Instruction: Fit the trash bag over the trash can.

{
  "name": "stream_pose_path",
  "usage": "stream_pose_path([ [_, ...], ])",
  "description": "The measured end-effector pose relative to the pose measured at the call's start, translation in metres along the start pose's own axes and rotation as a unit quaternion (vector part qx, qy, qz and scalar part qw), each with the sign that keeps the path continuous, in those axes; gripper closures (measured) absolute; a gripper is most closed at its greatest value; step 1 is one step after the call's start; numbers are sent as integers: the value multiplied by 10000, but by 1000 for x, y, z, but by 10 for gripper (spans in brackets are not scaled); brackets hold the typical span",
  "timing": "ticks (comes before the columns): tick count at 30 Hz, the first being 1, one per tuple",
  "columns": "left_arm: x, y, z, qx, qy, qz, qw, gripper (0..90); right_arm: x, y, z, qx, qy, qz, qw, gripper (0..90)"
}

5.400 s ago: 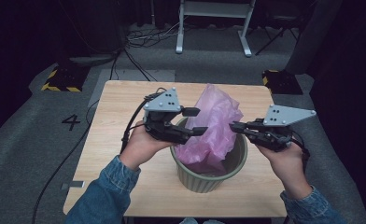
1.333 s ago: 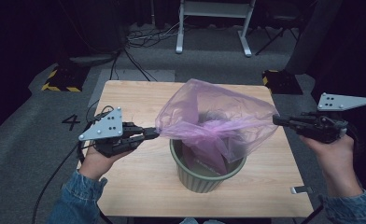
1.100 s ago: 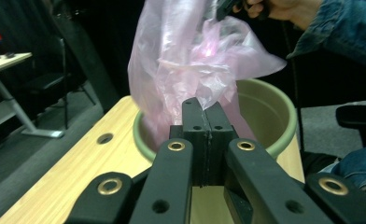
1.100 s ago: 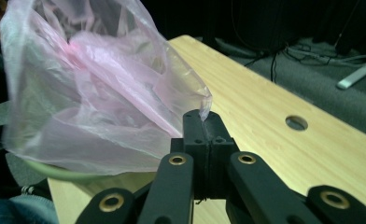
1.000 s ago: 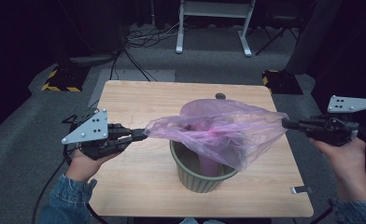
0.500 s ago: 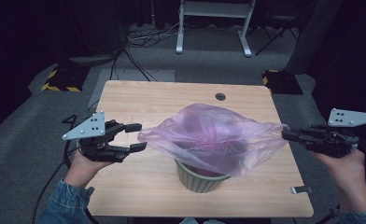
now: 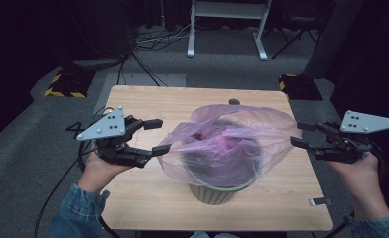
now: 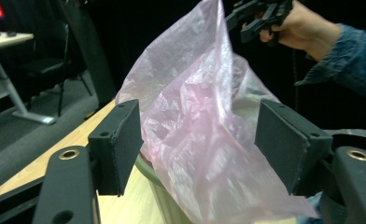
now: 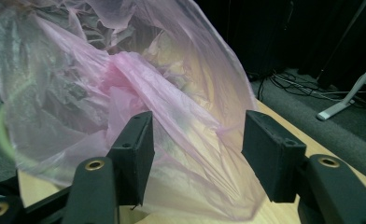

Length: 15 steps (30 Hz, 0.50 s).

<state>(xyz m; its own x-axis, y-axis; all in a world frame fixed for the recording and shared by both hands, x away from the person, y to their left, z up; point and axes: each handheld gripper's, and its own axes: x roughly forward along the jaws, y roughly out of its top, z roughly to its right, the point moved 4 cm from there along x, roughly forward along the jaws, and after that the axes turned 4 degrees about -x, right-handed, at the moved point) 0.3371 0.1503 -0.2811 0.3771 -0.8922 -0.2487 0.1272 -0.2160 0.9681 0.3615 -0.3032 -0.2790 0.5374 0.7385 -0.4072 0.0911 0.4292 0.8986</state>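
- A pink translucent plastic bag (image 7: 229, 144) is seen draped over a green ribbed bin (image 7: 217, 192) that stands near the front edge of a wooden table (image 7: 148, 193); the bag's mouth is spread wide above the bin's rim and billows out past it on both sides.
- The left hand-held gripper (image 7: 155, 136) is held level just beside the bag's left edge, its jaws spread and having just been opening; in the left gripper view the film is seen hanging between the two black pads (image 8: 120, 144) without being pressed by them.
- The right hand-held gripper (image 7: 299, 135) is held just off the bag's right edge, its jaws likewise parted after having just been opening; in the right gripper view crumpled pink film is seen between and beyond the pads (image 9: 137, 154), untouched by either.
- A small dark round fitting (image 7: 234, 102) is set in the table top just behind the bag.
- On the grey floor beyond the table, a tangle of cables (image 7: 153, 42) and the white legs of a stand (image 7: 227, 25) are visible, with a yellow-and-black striped block (image 7: 62, 85) near the far left corner.
- Denim sleeves (image 7: 78, 210) are worn on both forearms.
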Motion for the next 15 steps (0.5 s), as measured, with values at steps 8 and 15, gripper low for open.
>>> stream_pose_path([
  [8, 20, 9, 0, 119, 160, -25, 9998, 594, 23, 12, 17, -77, -204, 119, 9997, 423],
  [15, 25, 10, -2, 212, 238, -69, 9995, 861, 45, 20, 20, -375, 115, -235, 9990, 788],
])
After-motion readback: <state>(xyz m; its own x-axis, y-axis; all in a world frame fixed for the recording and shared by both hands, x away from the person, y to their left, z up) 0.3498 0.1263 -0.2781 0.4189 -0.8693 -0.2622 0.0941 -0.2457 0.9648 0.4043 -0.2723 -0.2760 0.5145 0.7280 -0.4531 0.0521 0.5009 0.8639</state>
